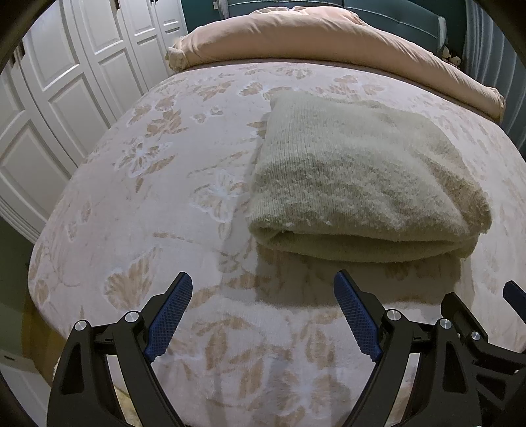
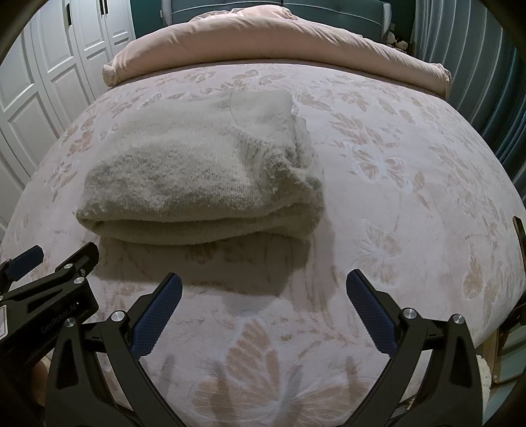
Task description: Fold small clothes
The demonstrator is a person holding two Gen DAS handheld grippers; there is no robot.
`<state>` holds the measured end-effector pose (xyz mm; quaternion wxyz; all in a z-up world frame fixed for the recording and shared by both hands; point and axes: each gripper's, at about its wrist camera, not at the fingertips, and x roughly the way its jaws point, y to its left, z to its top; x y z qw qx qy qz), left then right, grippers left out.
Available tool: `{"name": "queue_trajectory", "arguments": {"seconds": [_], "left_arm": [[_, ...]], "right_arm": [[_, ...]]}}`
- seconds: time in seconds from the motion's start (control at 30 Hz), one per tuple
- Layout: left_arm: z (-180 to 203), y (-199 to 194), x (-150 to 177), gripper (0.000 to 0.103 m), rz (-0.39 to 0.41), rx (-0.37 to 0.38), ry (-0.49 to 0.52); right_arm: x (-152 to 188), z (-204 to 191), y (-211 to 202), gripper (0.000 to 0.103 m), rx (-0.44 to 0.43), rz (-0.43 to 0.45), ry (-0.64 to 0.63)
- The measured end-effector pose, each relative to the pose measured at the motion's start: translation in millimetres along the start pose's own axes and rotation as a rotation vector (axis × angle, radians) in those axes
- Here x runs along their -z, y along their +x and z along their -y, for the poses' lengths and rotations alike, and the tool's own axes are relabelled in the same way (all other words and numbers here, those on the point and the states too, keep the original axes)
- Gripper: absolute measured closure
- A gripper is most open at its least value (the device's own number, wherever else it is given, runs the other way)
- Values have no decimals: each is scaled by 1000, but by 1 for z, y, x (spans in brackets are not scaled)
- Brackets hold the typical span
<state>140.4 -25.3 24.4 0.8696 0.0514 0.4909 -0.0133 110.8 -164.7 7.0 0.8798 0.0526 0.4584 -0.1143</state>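
A fuzzy beige knitted garment [image 1: 358, 177] lies folded into a thick rectangle on the bed, its rolled fold edge facing me. In the right wrist view the same garment [image 2: 203, 170] sits left of centre. My left gripper [image 1: 263, 289] hovers open over the bedspread, short of the garment's near left corner, nothing between its blue pads. My right gripper [image 2: 263, 289] is open too, over the bedspread in front of the garment's near right corner, empty. Each gripper shows at the edge of the other's view: the right gripper [image 1: 513, 292] and the left gripper [image 2: 24, 259].
The bed carries a pale bedspread [image 1: 148, 213] with a tan floral pattern. A rolled pink duvet [image 1: 296, 36] lies across the far end. White panelled wardrobe doors [image 1: 65, 82] stand to the left, a teal headboard [image 2: 328, 10] behind, and the bed's edge drops off on the left.
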Motion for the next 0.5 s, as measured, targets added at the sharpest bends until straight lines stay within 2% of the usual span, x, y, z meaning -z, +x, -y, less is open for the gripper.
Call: {"name": "queue_trajectory", "arguments": {"seconds": [0.5], "left_arm": [[0,-1,-4,22,-2,2,8]], "right_arm": [[0,-2,-3,5,-1,4,5]]}}
